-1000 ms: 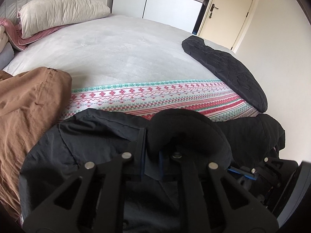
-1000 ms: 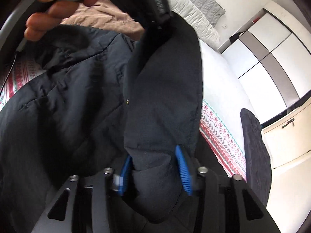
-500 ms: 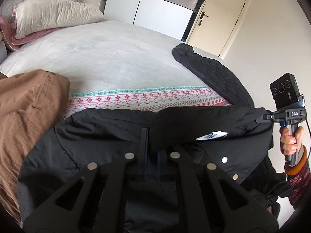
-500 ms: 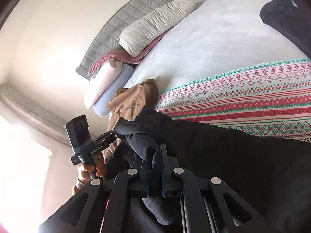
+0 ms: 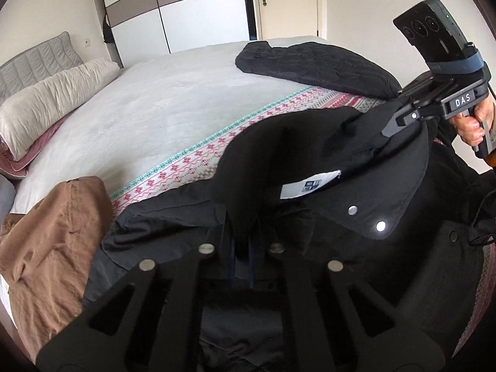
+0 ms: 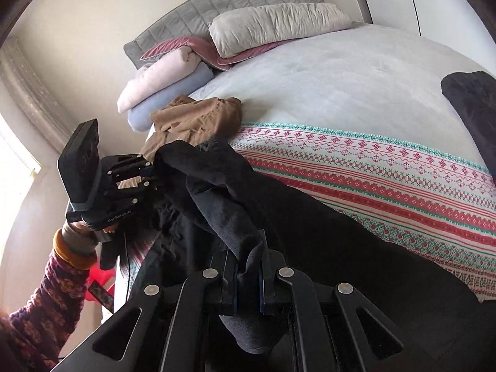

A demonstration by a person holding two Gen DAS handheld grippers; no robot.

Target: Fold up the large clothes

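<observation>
A black jacket (image 5: 356, 217) with snap buttons and a white neck label (image 5: 310, 186) hangs stretched between both grippers above the bed's near edge. My left gripper (image 5: 241, 254) is shut on one side of its collar. My right gripper (image 6: 248, 276) is shut on the other side of the collar. The jacket (image 6: 325, 241) drapes down over the patterned bedspread. The right gripper (image 5: 400, 117) also shows in the left wrist view, at the upper right. The left gripper (image 6: 155, 173) shows in the right wrist view, at the left.
The bed (image 5: 161, 102) has a grey sheet and a red-green patterned band (image 6: 387, 167). A brown garment (image 5: 52, 248) lies at the left edge. A second black quilted garment (image 5: 316, 59) lies at the far corner. Pillows (image 6: 272, 28) and folded blankets (image 6: 161, 80) lie by the headboard.
Both grippers have moved apart and lifted, so the jacket collar is spread wide and the label and snaps show. The right gripper closed tight on the collar.
</observation>
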